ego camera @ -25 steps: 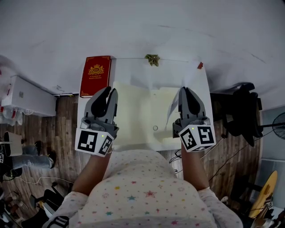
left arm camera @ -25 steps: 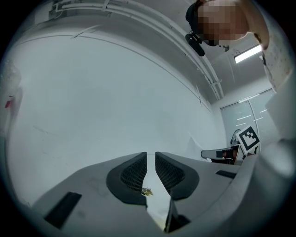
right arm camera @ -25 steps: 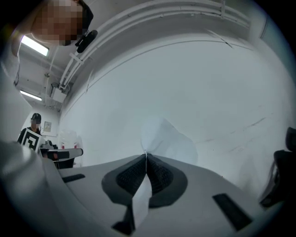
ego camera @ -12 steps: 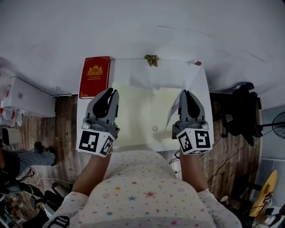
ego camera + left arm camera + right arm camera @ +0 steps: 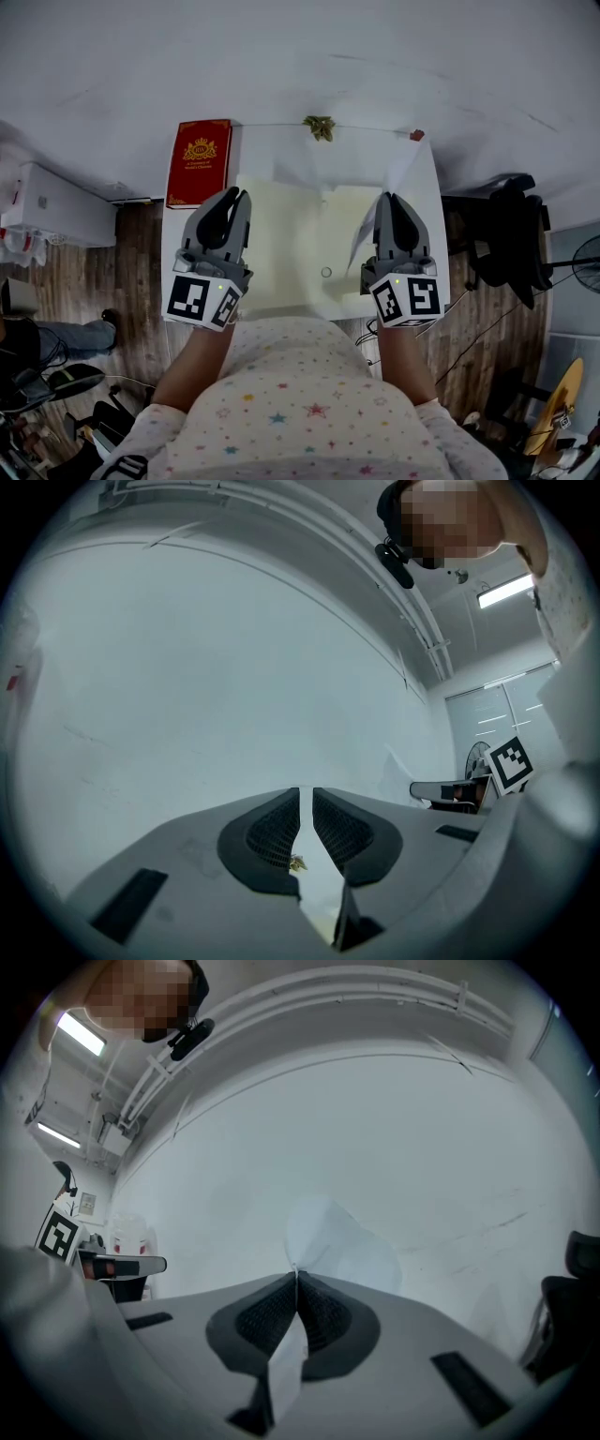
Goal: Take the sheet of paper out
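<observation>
**watcher_01:** Not much has shifted in the last second, tbh. Both tools sit right where they were. Only change I caught: the left hand-held gripper [image 5: 235,195] has just been closing its jaws. They're down to a thin slit now and nothing's in it, you just see counter through the gap.

**benchlurker:** And the other one? Has it got the page?

**watcher_01:** Yep. The right hand-held gripper [image 5: 386,197] is clamped tight on the sheet of paper [image 5: 328,1239]. The sheet runs between the pads and fans out past the tips, standing up on edge and curling off toward the far right corner of the counter [image 5: 281,150]. Both tools point level, away from the person, side by side but well apart.

**benchlurker:** What's under them?

**watcher_01:** A pale yellow mat [image 5: 291,239] lies flat between and under the two tools. The paper's lower edge is down near its right side. Further out, a red book [image 5: 200,159] sits at the far left corner, just beside the mat. A little green sprig [image 5: 320,125] lies at the far edge by the wall.
</observation>
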